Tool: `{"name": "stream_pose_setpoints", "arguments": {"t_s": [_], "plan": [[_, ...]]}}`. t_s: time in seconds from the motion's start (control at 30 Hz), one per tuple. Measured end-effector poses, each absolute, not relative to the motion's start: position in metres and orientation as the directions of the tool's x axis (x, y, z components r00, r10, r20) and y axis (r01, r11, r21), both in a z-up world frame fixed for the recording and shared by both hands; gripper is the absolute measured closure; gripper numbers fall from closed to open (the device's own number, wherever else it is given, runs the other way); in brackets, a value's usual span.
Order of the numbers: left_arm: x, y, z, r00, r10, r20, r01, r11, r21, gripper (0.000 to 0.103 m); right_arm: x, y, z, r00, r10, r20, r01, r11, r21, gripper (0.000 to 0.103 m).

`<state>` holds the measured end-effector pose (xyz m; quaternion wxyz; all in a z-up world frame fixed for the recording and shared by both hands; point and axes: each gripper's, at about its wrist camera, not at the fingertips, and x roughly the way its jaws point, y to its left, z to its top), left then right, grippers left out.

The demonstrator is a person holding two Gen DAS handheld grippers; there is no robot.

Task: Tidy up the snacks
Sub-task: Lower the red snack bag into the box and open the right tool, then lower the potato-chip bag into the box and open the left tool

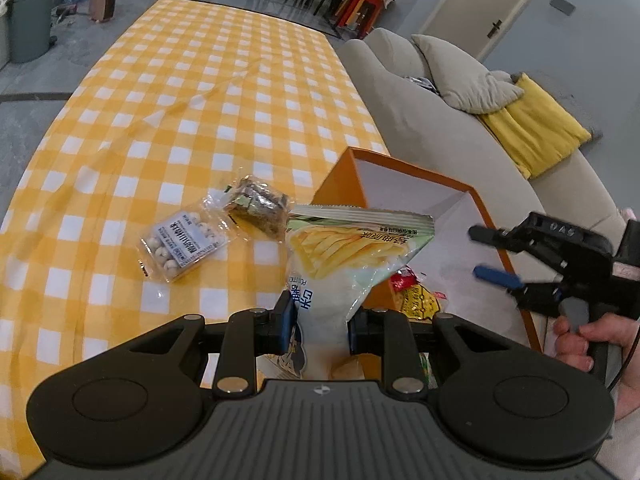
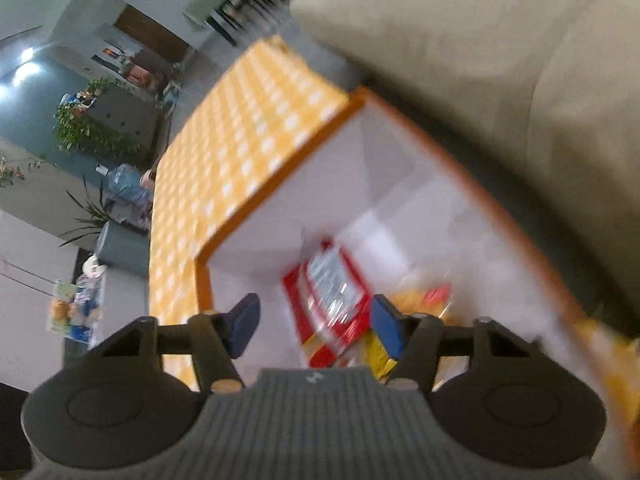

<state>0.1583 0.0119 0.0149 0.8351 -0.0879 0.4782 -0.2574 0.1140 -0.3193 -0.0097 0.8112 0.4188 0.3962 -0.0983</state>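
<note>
My left gripper is shut on the lower part of a green and white potato chip bag, held up above the yellow checked tablecloth at the near left corner of an orange box with a white inside. A red packet and a yellow packet lie on the floor of the orange box. My right gripper hangs above the box, open, with nothing between its fingers; the right wrist view is blurred, and the right gripper there frames the red packet below it.
A clear pack of round white balls and a dark snack packet lie on the cloth left of the box. A grey sofa with a yellow cushion borders the table's right side. A grey bin stands far left.
</note>
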Motion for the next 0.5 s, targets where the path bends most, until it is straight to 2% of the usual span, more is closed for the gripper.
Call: {"name": "stream_pose_setpoints", "arguments": {"t_s": [0.07,0.23,0.37,0.5], "plan": [[0.153,0.004,0.021,0.414,-0.511,-0.753,0.372,0.850,-0.372,0.075,0.110,-0.325,-0.001,0.701,0.155,-0.697,0.456,0.654,0.604,0.051],[0.143,-0.022,0.038,0.411,-0.516,-0.751,0.415,0.840,-0.350,0.075,0.095,-0.342,0.004,0.742,0.195,-0.641,0.404,0.633,0.660,0.051],[0.139,-0.056,0.050,0.416,-0.506,-0.756,0.473,0.830,-0.295,0.075,0.083,-0.343,0.017,0.729,0.186,-0.658,0.335,0.742,0.581,0.051],[0.144,-0.098,0.045,0.426,-0.480,-0.767,0.520,0.824,-0.226,0.074,0.080,-0.352,0.019,0.742,0.088,-0.665,0.391,0.749,0.535,0.046]]}}
